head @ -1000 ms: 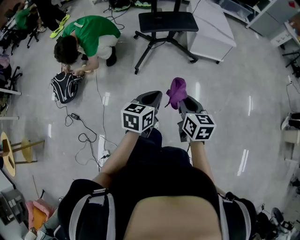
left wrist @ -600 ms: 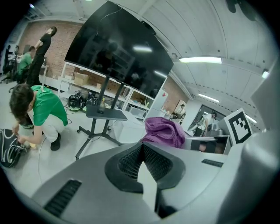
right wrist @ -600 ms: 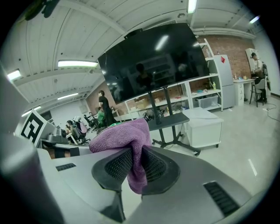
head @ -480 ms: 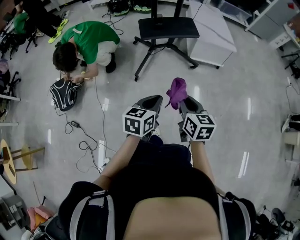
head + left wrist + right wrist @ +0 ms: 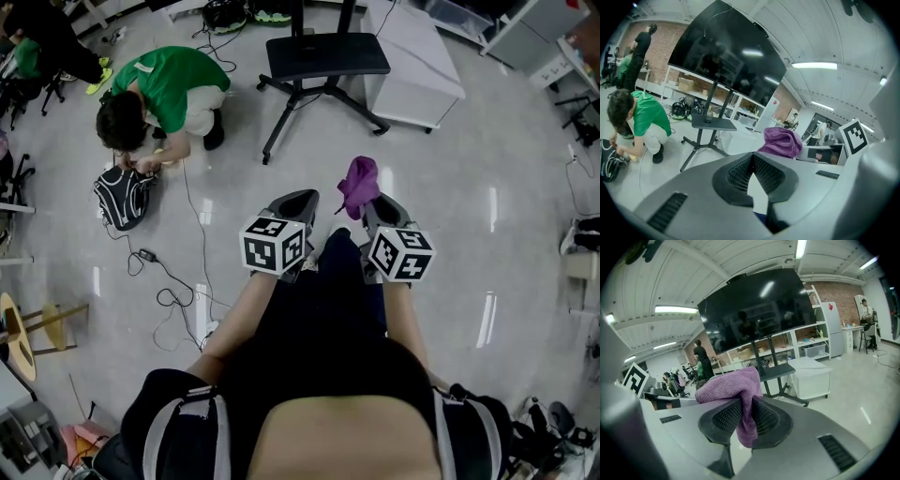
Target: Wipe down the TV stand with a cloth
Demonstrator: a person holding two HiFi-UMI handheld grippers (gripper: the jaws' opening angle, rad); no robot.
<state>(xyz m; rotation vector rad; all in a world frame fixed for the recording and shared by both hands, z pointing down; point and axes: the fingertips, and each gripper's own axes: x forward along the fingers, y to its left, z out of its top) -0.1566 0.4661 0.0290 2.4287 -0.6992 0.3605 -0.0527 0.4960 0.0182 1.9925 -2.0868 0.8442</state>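
Note:
A purple cloth (image 5: 359,183) hangs bunched from my right gripper (image 5: 371,202), which is shut on it; in the right gripper view the cloth (image 5: 733,385) is pinched between the jaws of the right gripper (image 5: 745,414). My left gripper (image 5: 302,199) is level beside it, shut with nothing in it, as the left gripper (image 5: 751,161) view confirms. The black TV stand (image 5: 323,54) stands ahead on the floor, some way off. Its shelf (image 5: 712,123) sits below a large dark TV (image 5: 726,51). Both grippers point toward the TV stand (image 5: 777,372).
A person in a green top (image 5: 164,80) crouches at the left over a black backpack (image 5: 122,197). Cables (image 5: 173,281) trail across the floor on the left. A white cabinet (image 5: 412,56) stands right of the stand. A wooden stool (image 5: 23,319) is at far left.
The stand and the crouching person have slid slightly nearer in the head view. A dark-trousered leg has come forward between the grippers. Both grippers keep their pose and grip.

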